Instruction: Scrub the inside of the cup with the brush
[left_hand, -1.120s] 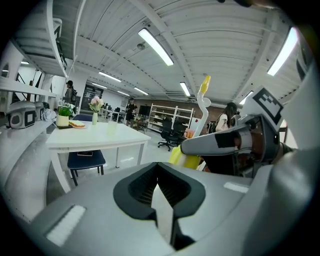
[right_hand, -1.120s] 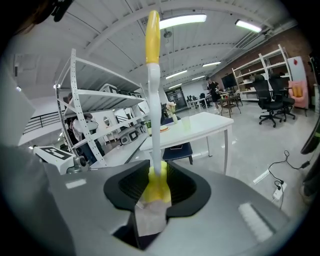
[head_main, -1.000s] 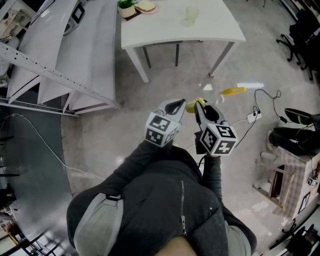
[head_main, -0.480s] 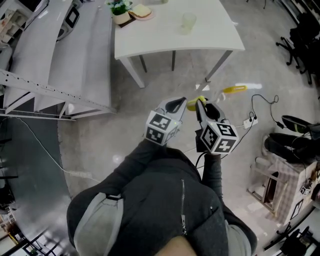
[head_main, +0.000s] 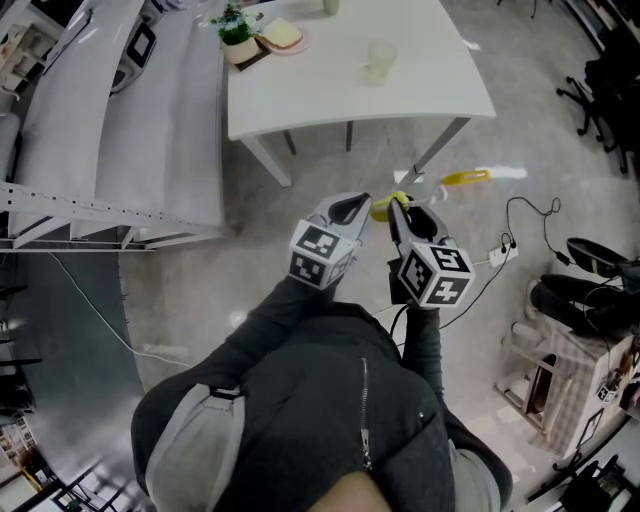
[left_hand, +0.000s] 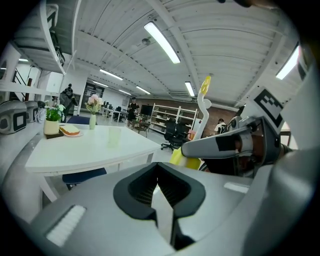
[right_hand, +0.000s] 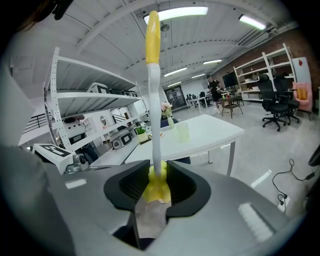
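Observation:
A pale translucent cup (head_main: 380, 60) stands on the white table (head_main: 440, 85) ahead, far from both grippers; it also shows in the left gripper view (left_hand: 114, 136) and the right gripper view (right_hand: 182, 131). My right gripper (head_main: 399, 208) is shut on the brush (right_hand: 154, 100) at its yellow lower end, and the white handle with a yellow tip rises from the jaws. In the head view the brush (head_main: 465, 179) sticks out to the right over the floor. Beside it, my left gripper (head_main: 354, 209) is shut with nothing in it, its pads (left_hand: 170, 187) pressed together.
A potted plant (head_main: 236, 27) and a plate with bread (head_main: 283, 38) sit at the table's far left. White shelving (head_main: 120, 120) runs along the left. Cables and a plug (head_main: 500, 252) lie on the floor to the right, with office chairs (head_main: 600, 70) beyond.
The table and shelving have shifted slightly in the head view as the person moves. Both grippers keep their places side by side, and the brush stays held.

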